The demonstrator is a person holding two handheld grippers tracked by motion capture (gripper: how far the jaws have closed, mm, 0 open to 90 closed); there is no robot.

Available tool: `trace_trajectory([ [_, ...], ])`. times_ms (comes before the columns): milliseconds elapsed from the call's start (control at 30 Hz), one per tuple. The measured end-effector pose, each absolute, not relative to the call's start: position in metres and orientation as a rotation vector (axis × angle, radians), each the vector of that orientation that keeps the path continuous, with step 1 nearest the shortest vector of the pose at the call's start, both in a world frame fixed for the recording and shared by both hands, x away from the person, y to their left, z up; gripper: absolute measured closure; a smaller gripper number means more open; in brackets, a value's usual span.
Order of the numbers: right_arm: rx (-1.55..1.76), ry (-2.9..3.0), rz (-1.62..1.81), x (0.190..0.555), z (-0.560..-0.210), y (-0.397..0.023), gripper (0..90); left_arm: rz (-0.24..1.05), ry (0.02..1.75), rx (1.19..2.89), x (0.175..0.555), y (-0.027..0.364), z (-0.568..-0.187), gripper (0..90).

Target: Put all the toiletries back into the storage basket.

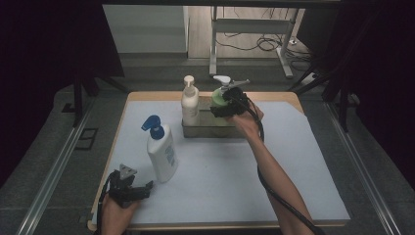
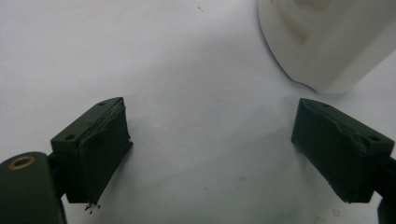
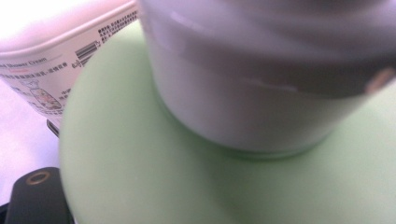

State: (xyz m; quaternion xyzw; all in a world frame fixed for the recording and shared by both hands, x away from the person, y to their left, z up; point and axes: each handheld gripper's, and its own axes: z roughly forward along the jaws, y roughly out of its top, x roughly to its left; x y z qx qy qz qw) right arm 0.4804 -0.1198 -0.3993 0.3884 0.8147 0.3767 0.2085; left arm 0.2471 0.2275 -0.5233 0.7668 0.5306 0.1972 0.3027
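Metal tray [image 1: 188, 131], far centre of table [image 1: 293, 186]: holds cream pump bottle [image 1: 190, 100] upright, green pump bottle [image 1: 219, 98] beside it over the tray, right gripper [image 1: 222, 105] clasped on its shoulder. Blue-capped white bottle [image 1: 162, 152] stands outside, near left gripper [image 1: 139, 188] (jaws spread, nothing between).

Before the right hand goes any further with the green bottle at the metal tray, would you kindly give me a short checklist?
1. Right gripper at green bottle: ok.
2. Fingers firmly pressing on the bottle: cannot tell.
3. Bottle over the metal tray: ok.
4. Room beside the white pump bottle in the tray: ok, though close.
5. Left gripper open, holding nothing: ok.
6. Blue-capped bottle upright, away from the tray: ok.
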Motion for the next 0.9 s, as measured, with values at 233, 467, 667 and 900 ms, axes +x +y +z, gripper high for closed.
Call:
trace_trajectory([
  [233,1.110,2.270,1.058,0.4832,-0.4060,-0.1228,11.9,0.523,1.406,2.033,0.2472,0.2276,-0.5233,11.1],
  [467,1.095,2.285,1.063,0.4857,-0.4065,-0.1240,11.5,0.523,1.407,2.033,0.2471,0.2274,-0.5233,11.1],
  [667,1.102,2.286,1.069,0.4874,-0.4071,-0.1242,11.3,0.523,1.406,2.033,0.2471,0.2275,-0.5233,11.1],
  [900,1.083,2.314,1.047,0.4854,-0.4081,-0.1264,6.4,0.523,1.407,2.033,0.2471,0.2274,-0.5233,11.1],
])
